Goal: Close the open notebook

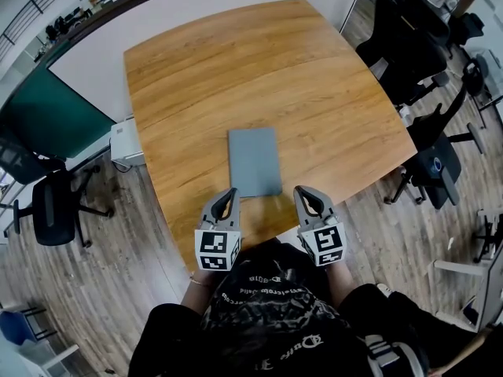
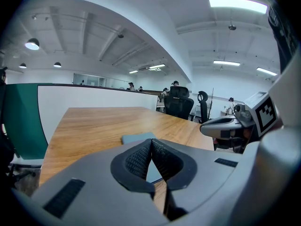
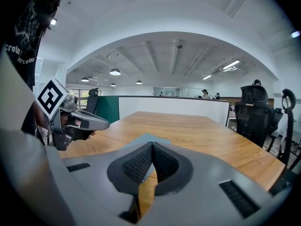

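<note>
"When you went over the scene for writing, did anything read clearly?"

"Hardly. White lettering ran across the person's black shirt (image 1: 259, 289), but it was warped and I could not make it out. Each marker cube (image 1: 218, 251) carried only black-and-white square patterns, no letters. The notebook (image 1: 255, 162) had a plain grey cover with no label I could see."

"Was the notebook open?"

"No, it lay shut and flat on the wooden desk (image 1: 196, 77), close to the edge at 6 o'clock and roughly midway across."

"Which way did it run?"

"Its long axis ran from 6 to 12 o'clock, away from the person, with the far end leaning a touch toward 11. The short edges faced the person and the far side of the desk. Which long edge was the spine, I could not tell."

"And the grippers?"

"The left gripper (image 1: 230, 195) sat at the notebook's 7 o'clock corner and the right gripper (image 1: 305, 193) just beside its 5 o'clock corner, both pointing toward 12. Whether either tip touched the cover I could not tell. In each gripper's own view the jaws were pressed together, ribbed pads meeting, with nothing caught between them."

"Anything else around?"

"Black office chairs (image 1: 409, 53) stood off the desk at 2 to 3 o'clock, and a green partition (image 1: 47, 116) at 9."
</note>
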Available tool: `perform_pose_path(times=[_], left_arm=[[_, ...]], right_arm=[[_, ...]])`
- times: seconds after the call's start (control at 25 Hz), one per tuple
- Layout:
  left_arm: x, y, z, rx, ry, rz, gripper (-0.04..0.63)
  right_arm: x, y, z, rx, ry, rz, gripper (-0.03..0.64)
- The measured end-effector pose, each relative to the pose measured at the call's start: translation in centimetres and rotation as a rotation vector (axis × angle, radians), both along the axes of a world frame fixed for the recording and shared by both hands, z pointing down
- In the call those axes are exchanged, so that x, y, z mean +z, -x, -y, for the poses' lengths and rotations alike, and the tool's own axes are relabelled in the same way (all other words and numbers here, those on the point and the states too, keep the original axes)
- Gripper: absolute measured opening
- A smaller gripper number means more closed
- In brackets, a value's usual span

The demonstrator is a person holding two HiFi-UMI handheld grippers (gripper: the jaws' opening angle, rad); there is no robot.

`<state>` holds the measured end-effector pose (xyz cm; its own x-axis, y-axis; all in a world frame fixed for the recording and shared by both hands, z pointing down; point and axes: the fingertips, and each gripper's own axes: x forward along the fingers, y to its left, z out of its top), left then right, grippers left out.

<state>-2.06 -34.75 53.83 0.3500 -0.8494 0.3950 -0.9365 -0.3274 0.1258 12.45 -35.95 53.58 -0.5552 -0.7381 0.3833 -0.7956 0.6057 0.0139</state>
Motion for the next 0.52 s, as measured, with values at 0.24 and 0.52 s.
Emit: perform_pose_path(times=[0.24,0.52], left_arm=[[0.16,0.23,-0.24,-0.006,0.003,-0.007,0.021],[0.66,0.04,-0.94,-0.013,0.028,-0.020,0.021]], right_arm=[[-0.12,0.02,-0.10,0.000,-0.004,-0.008,0.005],[0.21,0.10,-0.59,-0.012,0.010,-0.021,0.005]])
